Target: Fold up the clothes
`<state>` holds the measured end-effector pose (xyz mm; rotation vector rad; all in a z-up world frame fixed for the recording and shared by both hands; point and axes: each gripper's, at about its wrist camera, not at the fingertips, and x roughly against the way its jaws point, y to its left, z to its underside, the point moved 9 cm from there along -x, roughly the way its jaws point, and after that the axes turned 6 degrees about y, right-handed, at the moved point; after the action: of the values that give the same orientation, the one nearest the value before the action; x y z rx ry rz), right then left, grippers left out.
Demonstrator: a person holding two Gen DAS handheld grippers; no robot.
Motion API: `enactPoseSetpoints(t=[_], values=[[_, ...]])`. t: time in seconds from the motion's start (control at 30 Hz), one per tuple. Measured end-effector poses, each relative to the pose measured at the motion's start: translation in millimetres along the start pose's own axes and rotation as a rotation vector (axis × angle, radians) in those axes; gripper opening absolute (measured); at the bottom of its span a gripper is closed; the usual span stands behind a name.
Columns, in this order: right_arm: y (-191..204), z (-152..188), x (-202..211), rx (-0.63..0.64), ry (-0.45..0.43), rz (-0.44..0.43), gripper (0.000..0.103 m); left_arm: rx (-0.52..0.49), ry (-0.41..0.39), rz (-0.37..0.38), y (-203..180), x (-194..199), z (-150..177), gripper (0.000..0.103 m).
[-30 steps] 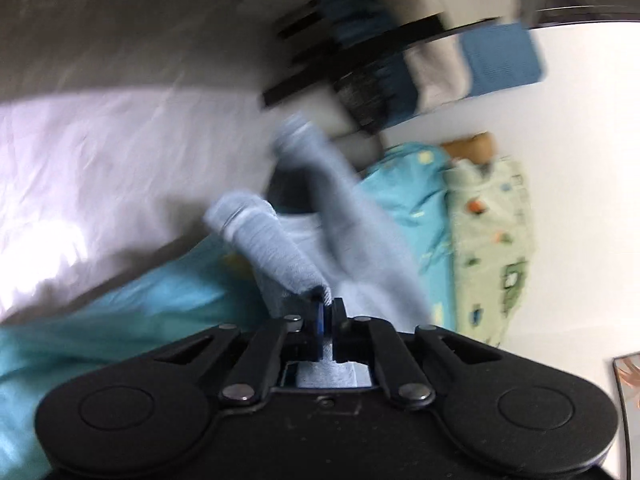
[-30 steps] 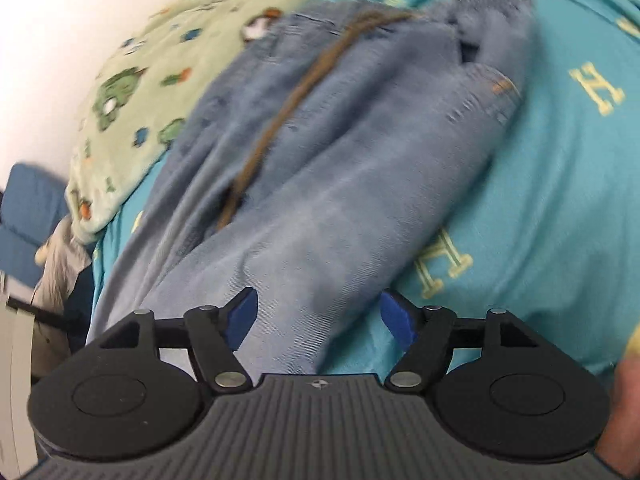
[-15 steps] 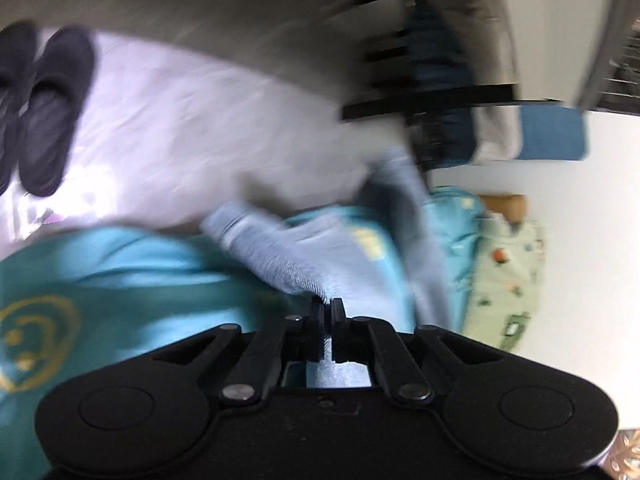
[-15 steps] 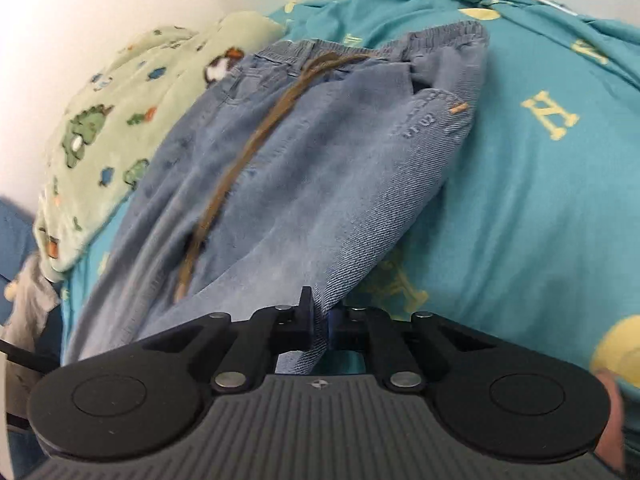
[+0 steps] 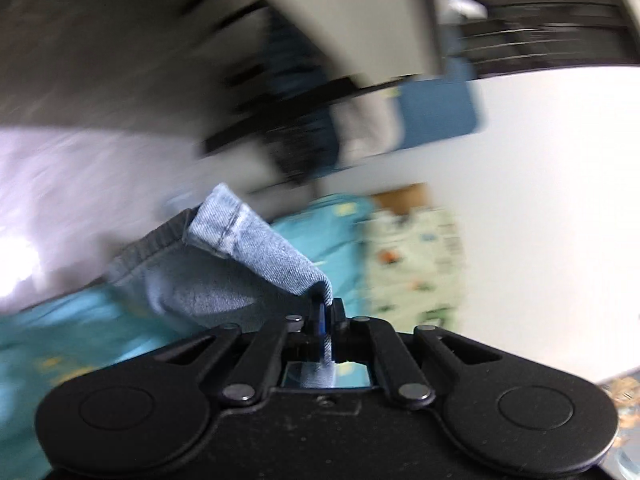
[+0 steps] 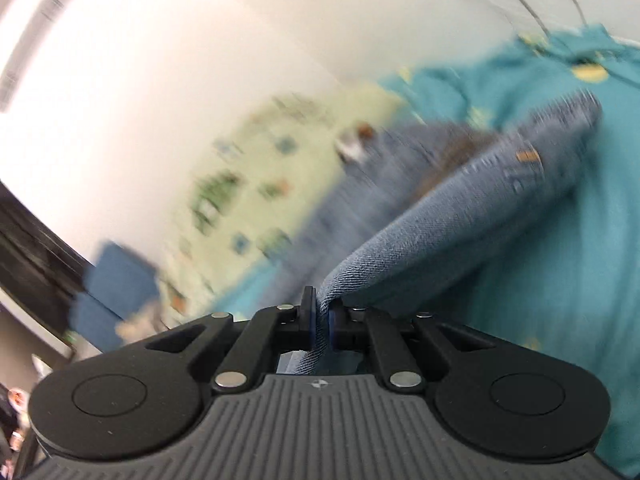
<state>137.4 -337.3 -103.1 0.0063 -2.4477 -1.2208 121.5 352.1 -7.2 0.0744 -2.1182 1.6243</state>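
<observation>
A pair of light blue jeans lies across a teal bedspread (image 6: 560,280). My left gripper (image 5: 327,312) is shut on the hem end of a jeans leg (image 5: 256,248), which stands lifted above the bedspread (image 5: 80,340). My right gripper (image 6: 320,316) is shut on a fold of the jeans (image 6: 440,232) nearer the waist, with the denim pulled up from the bed toward the jaws. The waistband with a small orange tag (image 6: 528,156) lies at the far right. Both views are blurred by motion.
A pale green patterned blanket (image 6: 248,184) (image 5: 416,256) lies by the white wall (image 5: 552,208). A dark rack with hanging clothes and a blue cloth (image 5: 436,116) stands beyond the bed. The grey floor (image 5: 80,176) is at left.
My right gripper went from open to shut on the jeans and lifted the denim. My left gripper stayed shut on the leg hem and swung, raising it.
</observation>
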Motion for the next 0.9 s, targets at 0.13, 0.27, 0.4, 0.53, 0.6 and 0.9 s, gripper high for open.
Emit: enactPoseSetpoints(t=[0.13,0.27,0.4,0.53,0.6,0.9], values=[[8.2,-2.6,12.5,0.035,-0.025,-0.018,0.005,-0.037,-0.028,0.046,-3.5,18.3,-4.6,0.002],[-10.8,36.7,-3.2,0.087,0.203,0.192,0.005,0.025,-0.019,-0.143,96.4,26.6,6.3,0.002],[-57.8,80.6,-17.3,-0.046,0.436,0.367,0.006,0.196,0.04,-0.294,213.1,33.0,31.2,0.002],[-60.6,76.8,-10.3,-0.057,0.413,0.423,0.011,0.226,0.076,-0.339,254.6,30.6,49.2,0.003],[-51.4,73.1,-2.6,0.002,0.372,0.446,0.016,0.22,0.078,-0.325,253.5,29.8,50.2,0.004],[-23.7,42.5,-8.8,0.227,0.15,0.484,0.049,0.117,0.052,-0.199,200.1,45.4,30.8,0.047]])
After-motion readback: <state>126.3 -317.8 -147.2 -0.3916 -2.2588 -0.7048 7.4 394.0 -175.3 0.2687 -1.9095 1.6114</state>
